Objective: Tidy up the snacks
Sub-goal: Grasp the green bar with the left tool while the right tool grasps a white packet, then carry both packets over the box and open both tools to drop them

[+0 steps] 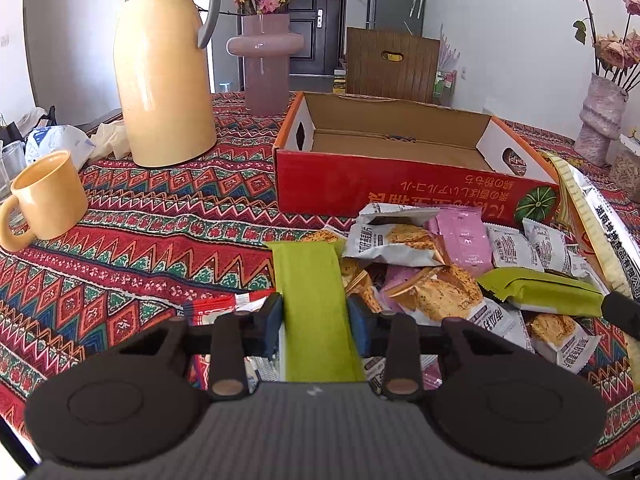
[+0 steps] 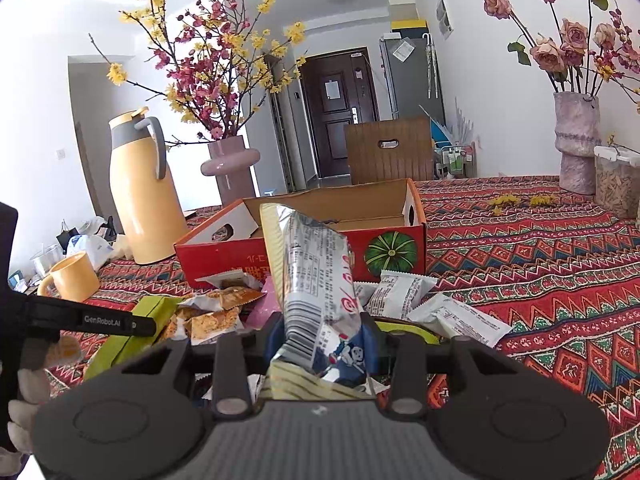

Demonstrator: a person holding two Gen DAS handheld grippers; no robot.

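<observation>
Where lettering can be read, "GenRobot.AI" runs along the left tongs' arm in the right wrist view, and upside-down Japanese print crosses the red cardboard box [image 1: 360, 184] beside a green melon picture. The left tongs [image 1: 316, 322] are closed on a green snack bar [image 1: 312, 280] just before the box; the right tongs [image 2: 322, 338] are clamped on a silver snack packet [image 2: 316, 272] with a barcode, raised upright before it. A snack pile [image 1: 440, 264] touches the box's front. The bench wears a red zigzag tablecloth [image 1: 140, 240]; left of the box stand a yellow thermos [image 1: 160, 80] and yellow mug [image 1: 44, 200].
</observation>
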